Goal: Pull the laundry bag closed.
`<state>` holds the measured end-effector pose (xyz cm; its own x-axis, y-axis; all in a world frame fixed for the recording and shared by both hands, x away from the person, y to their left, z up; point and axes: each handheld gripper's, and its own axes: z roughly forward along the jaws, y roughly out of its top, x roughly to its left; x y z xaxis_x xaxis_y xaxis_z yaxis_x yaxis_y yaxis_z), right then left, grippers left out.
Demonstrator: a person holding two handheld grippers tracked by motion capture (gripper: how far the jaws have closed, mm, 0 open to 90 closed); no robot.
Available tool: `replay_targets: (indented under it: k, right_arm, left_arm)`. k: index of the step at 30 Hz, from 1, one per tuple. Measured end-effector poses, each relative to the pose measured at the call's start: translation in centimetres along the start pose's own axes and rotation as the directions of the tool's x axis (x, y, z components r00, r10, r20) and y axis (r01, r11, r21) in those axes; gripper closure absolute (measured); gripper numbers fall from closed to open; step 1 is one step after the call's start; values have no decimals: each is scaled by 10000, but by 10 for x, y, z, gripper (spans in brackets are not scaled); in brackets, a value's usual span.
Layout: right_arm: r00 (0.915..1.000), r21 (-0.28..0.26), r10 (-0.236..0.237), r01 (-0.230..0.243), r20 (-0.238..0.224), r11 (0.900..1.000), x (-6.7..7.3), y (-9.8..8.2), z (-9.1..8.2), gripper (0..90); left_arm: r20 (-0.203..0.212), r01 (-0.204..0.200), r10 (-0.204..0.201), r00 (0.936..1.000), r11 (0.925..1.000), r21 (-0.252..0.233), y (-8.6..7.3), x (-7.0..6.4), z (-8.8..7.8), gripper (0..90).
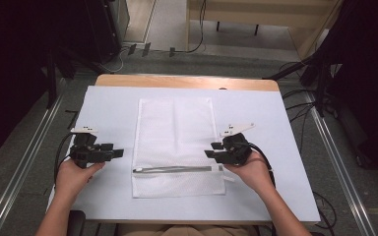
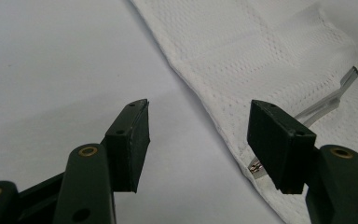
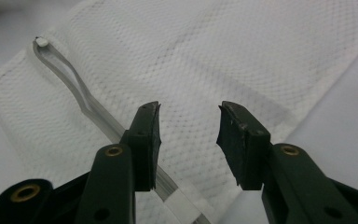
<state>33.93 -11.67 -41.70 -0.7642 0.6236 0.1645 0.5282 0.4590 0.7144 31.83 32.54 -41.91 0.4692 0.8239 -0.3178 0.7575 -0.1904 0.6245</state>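
White rectangular mesh zip bag (image 1: 175, 145) flat at centre of white-covered desk (image 1: 108, 105), grey zipper (image 1: 172, 169) running 9-to-3 o'clock near its 6 o'clock end

Left tool (image 1: 119, 153) at bag's 9 o'clock edge, jaws apart, empty

Right tool (image 1: 209, 153) at 3 o'clock edge by zipper end, jaws apart, nothing between

Likely light, limp, thin; mesh drapes, may snag

Best hold: hemmed side edge or zipper tape; pinch single layer, lift slowly
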Motion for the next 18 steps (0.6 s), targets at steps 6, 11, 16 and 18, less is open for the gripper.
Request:
replay_targets:
  k: [6, 11, 16, 18]
  right_arm:
    - [9998, 38, -96, 97, -199, 9999, 7, 5, 6, 639]
    - [9987, 135, -274, 280, -432, 9995, 18, 10, 17, 654]
    - [9967, 195, -434, 448, -684, 9988, 28, 15, 27, 669]
    - [9960, 198, -510, 526, -735, 9984, 32, 16, 31, 672]
  left_arm:
    - [-7, -27, 27, 10000, 10000, -1, 0, 0, 0, 394]
    - [-19, -18, 18, 10000, 10000, -13, 0, 0, 0, 395]
    - [-4, -28, 28, 10000, 10000, -3, 0, 1, 0, 395]
    - [-7, -27, 27, 10000, 10000, -2, 0, 1, 0, 395]
